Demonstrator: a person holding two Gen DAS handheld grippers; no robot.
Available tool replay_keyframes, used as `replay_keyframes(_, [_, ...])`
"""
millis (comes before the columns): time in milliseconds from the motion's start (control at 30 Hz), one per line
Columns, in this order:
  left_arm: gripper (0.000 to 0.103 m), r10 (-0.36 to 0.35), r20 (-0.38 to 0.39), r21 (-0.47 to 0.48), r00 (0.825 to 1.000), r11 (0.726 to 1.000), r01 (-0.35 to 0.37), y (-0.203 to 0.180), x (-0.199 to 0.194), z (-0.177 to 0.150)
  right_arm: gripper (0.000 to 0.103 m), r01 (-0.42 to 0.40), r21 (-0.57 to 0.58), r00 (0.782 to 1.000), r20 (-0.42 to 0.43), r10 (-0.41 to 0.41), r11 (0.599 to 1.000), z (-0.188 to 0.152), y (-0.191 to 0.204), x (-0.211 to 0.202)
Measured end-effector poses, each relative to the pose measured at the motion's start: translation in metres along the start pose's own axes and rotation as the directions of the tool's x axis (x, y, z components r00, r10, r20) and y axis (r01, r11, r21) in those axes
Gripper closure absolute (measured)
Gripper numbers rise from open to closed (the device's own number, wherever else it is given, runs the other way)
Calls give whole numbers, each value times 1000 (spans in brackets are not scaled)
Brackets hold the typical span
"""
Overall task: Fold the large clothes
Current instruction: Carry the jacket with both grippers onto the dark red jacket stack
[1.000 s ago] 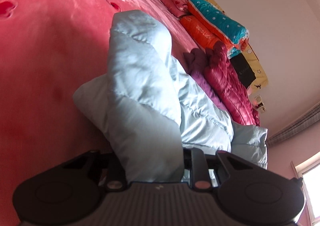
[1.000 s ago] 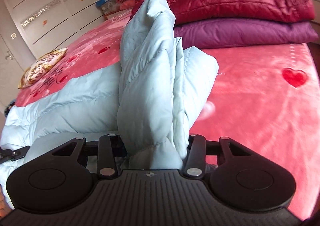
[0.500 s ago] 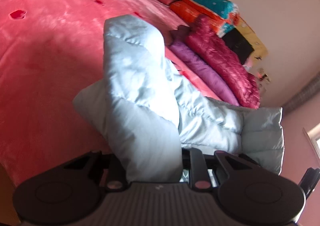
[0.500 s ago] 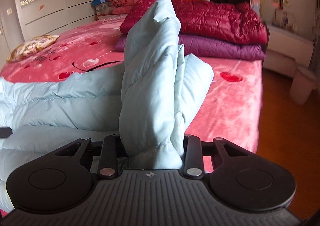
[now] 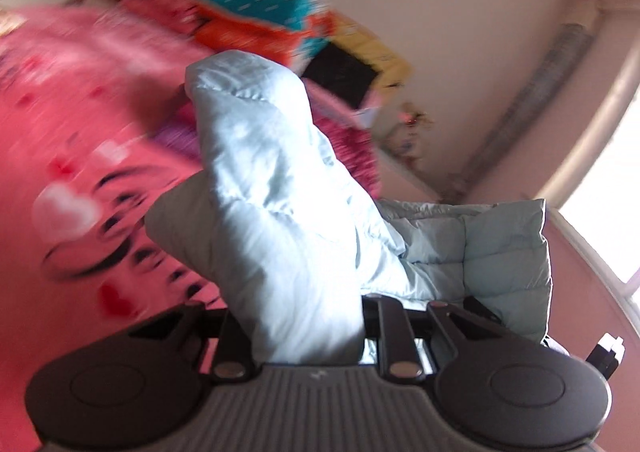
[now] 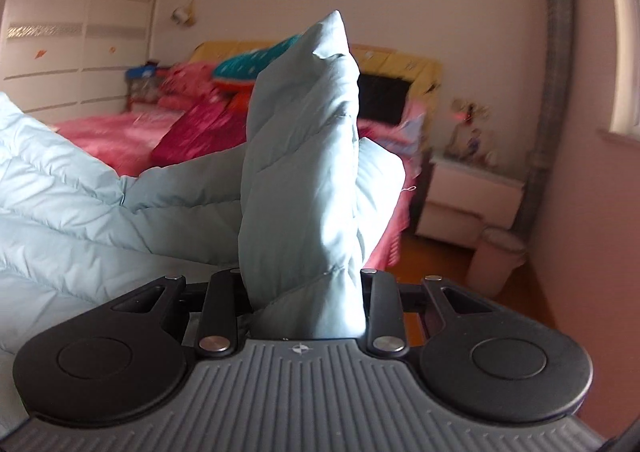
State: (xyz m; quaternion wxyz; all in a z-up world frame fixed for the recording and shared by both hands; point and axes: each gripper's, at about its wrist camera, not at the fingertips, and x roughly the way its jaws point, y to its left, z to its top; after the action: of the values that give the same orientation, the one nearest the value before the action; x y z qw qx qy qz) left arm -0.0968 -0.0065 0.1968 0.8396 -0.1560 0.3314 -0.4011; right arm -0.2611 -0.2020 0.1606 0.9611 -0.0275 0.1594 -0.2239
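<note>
A light blue quilted down jacket [image 5: 272, 180] hangs lifted above the pink bed [image 5: 72, 140]. My left gripper [image 5: 308, 316] is shut on a thick bunch of its fabric, which stands up between the fingers and hides the pads. In the right wrist view another bunched fold of the jacket [image 6: 304, 156] rises from my right gripper [image 6: 304, 304], whose jaws are closing on it. The rest of the jacket spreads away to the left [image 6: 60, 204]. Both views are raised off the bed.
Folded crimson and purple jackets [image 6: 196, 132] lie on the bed [image 6: 104, 132] near teal and orange quilts [image 5: 260, 16] at the headboard. A white nightstand [image 6: 468, 200] and a pale bin [image 6: 496, 260] stand right of the bed. White wardrobe doors [image 6: 80, 20] line the left wall.
Both grippers have risen and swung away from the bed with the jacket in them. The views now show walls and the window instead of blanket. The right jaws have narrowed on the fabric.
</note>
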Motion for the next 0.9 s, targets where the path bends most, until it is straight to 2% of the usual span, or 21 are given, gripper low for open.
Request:
replay_keyframes(100, [83,-70,30,32,997,997,69,-29,9,36,68,56,18,996,74,-58,998,30,-34,-20])
replay_keyframes(233, [83,-141,85,80,986,988,134,-55,24,94,68,101,39,978,179,-107,994,83,-73,-28])
replay_keyframes(400, [81,-160,185,188,970,974,125,-65,58,177,68,112,63,946,300,-126,992,157,-103,-7])
replay_keyframes(533, [78,-166,249,271,954,958,96,-47,109,235,67,114,74,921,367,-133,991,205,-105,51])
replay_keyframes(600, [77,-152,274,300,950,952,66,-30,146,255,67,97,93,917,378,-125,991,222,-105,94])
replay_keyframes(667, [77,-127,283,275,951,960,46,-6,185,270,67,84,99,922,369,-115,991,230,-104,142])
replay_keyframes(733, [77,-72,294,281,953,960,-14,14,225,281,67,76,104,933,342,-107,992,233,-98,196])
replay_keyframes(900, [76,42,254,214,966,972,-98,59,317,312,67,70,101,967,238,-93,992,243,-85,314])
